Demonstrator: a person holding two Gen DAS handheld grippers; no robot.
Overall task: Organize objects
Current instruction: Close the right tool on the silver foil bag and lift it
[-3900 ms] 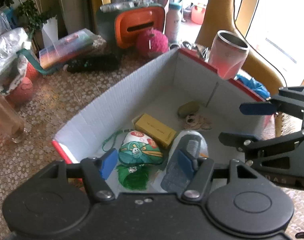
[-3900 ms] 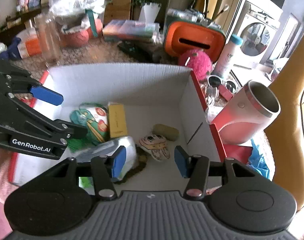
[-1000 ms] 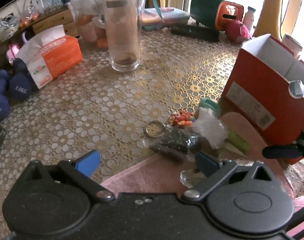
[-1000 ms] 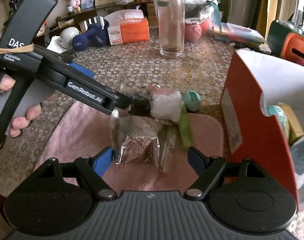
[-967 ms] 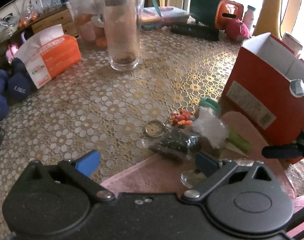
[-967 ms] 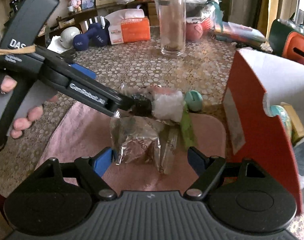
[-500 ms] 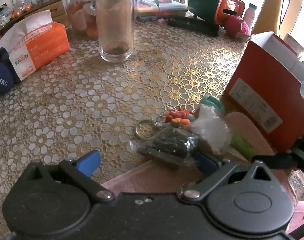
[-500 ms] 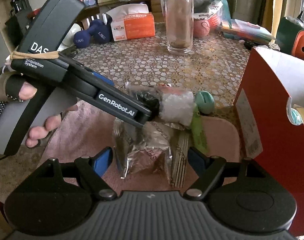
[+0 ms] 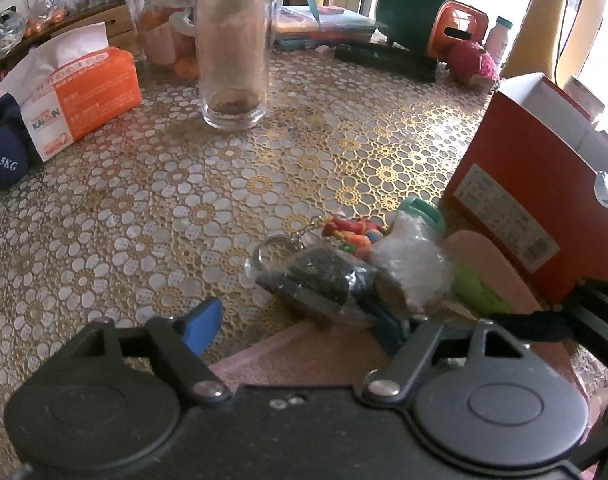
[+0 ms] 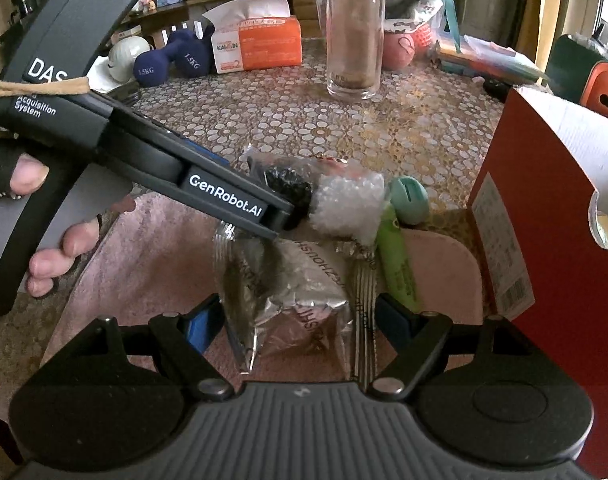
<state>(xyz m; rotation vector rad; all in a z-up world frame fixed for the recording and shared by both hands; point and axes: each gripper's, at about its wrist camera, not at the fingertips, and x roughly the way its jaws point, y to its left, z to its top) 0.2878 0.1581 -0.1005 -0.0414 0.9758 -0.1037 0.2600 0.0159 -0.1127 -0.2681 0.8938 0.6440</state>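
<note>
L tool [image 9: 300,322] is closing round the dark packet [image 9: 319,276], pads not yet pressing; R tool [image 10: 300,322] is hanging released. Centre packet before clenching, avoid snagging keyring [image 9: 270,246].

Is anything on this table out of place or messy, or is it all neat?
Yes: a loose heap sits beside the red box rather than in it. A crumpled foil packet, a clear bag of dark bits, a white plastic wad and a green tube overlap on the pink mat.
</note>
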